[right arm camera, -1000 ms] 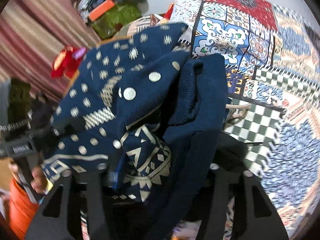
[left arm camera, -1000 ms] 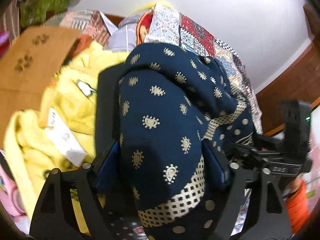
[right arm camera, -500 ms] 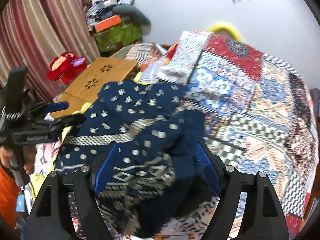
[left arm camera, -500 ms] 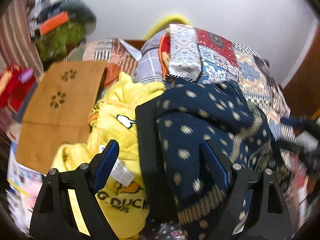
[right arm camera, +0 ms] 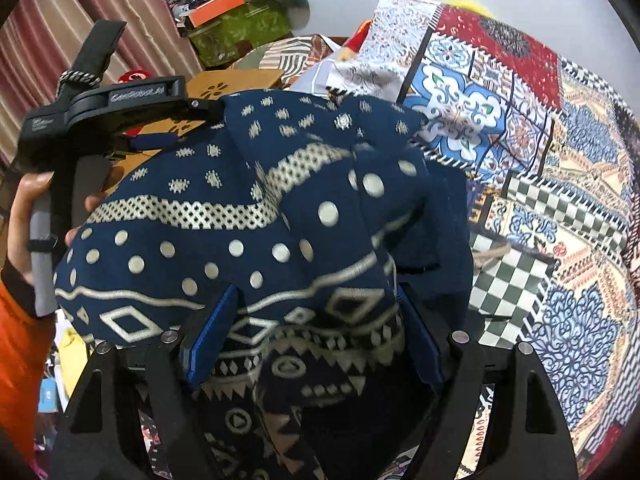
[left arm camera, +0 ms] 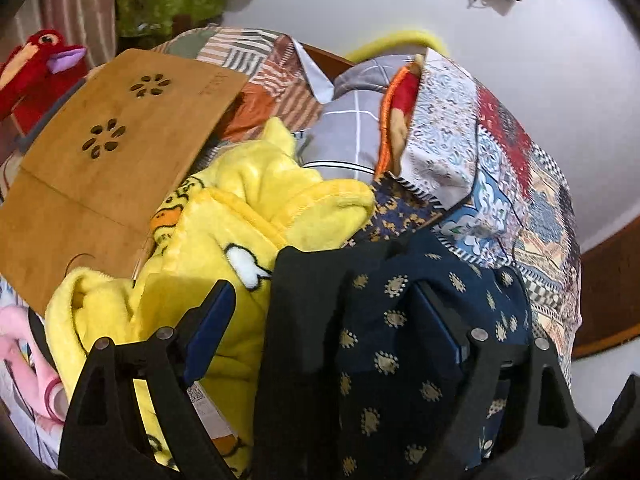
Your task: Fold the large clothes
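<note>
A navy garment with a cream print [right arm camera: 256, 216] lies bunched on the patchwork bedspread [right arm camera: 560, 184]. My right gripper [right arm camera: 312, 344] has its jaws wide apart with the garment's hem bunched between them; the pads do not press it. In the left wrist view the garment [left arm camera: 400, 344] shows with a black lining, draped over the right finger. My left gripper [left arm camera: 336, 328] is open, its left finger over a yellow fleece garment [left arm camera: 240, 216]. The left gripper's body [right arm camera: 112, 108] shows at the left of the right wrist view, above the garment.
A wooden lap board [left arm camera: 104, 152] lies to the left. Pillows and folded bedding [left arm camera: 360, 120] sit at the bed's head. A red plush toy [left arm camera: 36, 68] and a curtain [right arm camera: 60, 40] are at the far left. A green box [right arm camera: 240, 28] stands behind.
Both grippers have opened and let go of the navy garment, which has dropped onto the bed. The left gripper has drawn back and tilted up, baring the yellow fleece.
</note>
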`<act>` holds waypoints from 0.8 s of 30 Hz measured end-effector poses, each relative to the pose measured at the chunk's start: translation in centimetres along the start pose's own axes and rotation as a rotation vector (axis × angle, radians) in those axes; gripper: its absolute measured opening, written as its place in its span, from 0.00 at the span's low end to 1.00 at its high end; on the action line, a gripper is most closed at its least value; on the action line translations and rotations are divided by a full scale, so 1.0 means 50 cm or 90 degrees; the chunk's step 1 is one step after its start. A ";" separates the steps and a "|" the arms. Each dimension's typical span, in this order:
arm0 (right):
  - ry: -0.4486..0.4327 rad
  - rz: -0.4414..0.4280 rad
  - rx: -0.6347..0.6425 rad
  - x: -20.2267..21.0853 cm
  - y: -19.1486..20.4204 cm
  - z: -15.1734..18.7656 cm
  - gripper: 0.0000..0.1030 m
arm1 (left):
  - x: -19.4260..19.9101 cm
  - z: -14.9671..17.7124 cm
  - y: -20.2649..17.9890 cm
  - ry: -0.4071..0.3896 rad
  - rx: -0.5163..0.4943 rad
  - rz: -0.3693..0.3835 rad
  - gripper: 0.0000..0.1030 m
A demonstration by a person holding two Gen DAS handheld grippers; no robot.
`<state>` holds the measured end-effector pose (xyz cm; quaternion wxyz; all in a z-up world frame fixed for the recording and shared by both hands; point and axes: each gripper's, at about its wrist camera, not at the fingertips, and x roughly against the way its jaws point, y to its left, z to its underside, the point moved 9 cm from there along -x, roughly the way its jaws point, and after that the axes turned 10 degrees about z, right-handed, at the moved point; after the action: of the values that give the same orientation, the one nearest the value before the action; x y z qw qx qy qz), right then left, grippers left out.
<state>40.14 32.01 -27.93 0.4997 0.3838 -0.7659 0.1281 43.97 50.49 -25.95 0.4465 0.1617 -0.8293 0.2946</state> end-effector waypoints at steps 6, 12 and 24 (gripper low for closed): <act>-0.015 0.008 0.009 0.017 0.008 0.027 0.74 | 0.048 0.044 -0.013 0.014 -0.053 -0.008 0.86; -0.028 0.049 0.004 0.056 -0.007 0.060 0.75 | 0.137 0.138 -0.049 0.022 -0.128 0.005 0.86; -0.030 0.065 -0.058 0.191 -0.070 0.151 0.76 | 0.282 0.311 -0.108 0.009 -0.241 -0.025 0.88</act>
<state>35.67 20.89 -23.89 0.4914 0.3237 -0.8011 0.1097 29.06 36.41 -18.94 0.4803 0.0889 -0.8635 0.1255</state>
